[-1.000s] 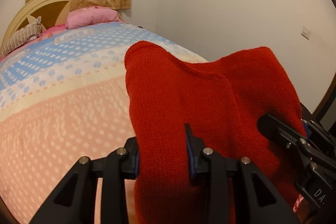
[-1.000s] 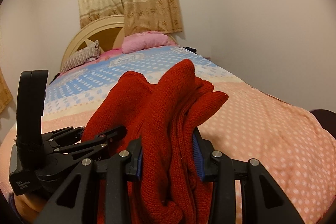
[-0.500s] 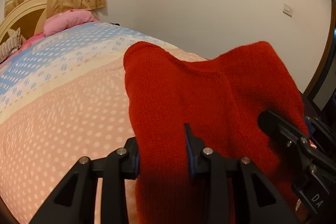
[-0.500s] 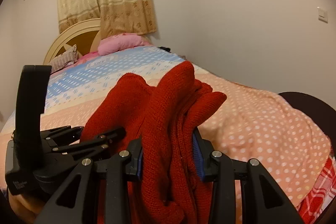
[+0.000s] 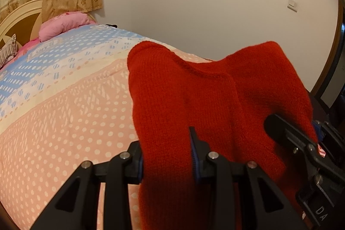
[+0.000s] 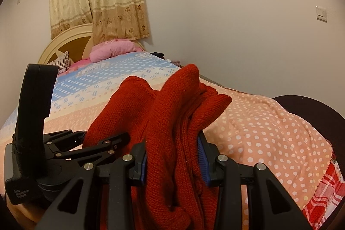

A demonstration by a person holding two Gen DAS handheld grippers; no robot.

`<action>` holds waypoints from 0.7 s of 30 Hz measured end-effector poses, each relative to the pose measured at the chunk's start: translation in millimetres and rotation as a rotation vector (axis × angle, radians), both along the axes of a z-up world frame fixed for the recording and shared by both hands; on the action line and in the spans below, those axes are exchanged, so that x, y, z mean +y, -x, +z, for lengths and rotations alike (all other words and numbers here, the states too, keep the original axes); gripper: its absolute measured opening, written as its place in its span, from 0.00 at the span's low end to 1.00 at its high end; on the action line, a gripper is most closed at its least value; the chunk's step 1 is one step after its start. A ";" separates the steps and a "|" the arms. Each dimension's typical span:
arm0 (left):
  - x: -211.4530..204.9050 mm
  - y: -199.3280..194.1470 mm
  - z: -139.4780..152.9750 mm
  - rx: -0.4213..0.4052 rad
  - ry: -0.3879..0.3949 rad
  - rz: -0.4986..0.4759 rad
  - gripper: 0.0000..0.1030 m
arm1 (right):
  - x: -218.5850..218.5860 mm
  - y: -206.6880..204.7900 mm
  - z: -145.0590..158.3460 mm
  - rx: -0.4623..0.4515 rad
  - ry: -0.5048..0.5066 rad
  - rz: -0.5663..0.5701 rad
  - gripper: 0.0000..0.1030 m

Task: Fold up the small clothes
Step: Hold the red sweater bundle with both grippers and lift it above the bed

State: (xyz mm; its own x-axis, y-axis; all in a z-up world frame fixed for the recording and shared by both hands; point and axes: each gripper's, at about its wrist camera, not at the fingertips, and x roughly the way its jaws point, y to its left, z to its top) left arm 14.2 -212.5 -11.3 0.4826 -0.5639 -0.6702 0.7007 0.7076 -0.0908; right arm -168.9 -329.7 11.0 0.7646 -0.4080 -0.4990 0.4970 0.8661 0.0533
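Observation:
A small red knitted garment (image 5: 194, 96) hangs between my two grippers, lifted above the bed. My left gripper (image 5: 167, 156) is shut on one part of it, the cloth bulging up over the fingers. My right gripper (image 6: 174, 156) is shut on a bunched, folded part of the same garment (image 6: 172, 113). The right gripper shows at the right edge of the left wrist view (image 5: 301, 143), and the left gripper shows at the left of the right wrist view (image 6: 103, 143). The two grippers are close side by side.
Below lies a bed with a peach, cream and blue dotted quilt (image 5: 64, 111). A pink pillow (image 6: 112, 51) and a rounded headboard (image 6: 69, 42) stand at the far end under beige curtains. A white wall runs along the right. A red checked cloth (image 6: 321, 199) shows at the bed's near right edge.
Both grippers have risen and tilted with the garment still held; the views swung right half a second ago and have swung partly back. The grip on the cloth is unchanged.

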 end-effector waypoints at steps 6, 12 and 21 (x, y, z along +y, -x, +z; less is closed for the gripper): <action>6.7 -3.8 9.2 -0.008 0.024 0.034 0.33 | 6.7 -13.8 11.3 0.017 0.041 0.027 0.37; 9.6 -2.3 21.5 -0.030 0.052 0.054 0.33 | 17.5 -23.5 29.4 0.048 0.168 0.088 0.37; -8.6 -0.8 14.2 -0.053 0.011 0.044 0.33 | 7.8 -6.9 23.6 0.004 0.146 0.073 0.37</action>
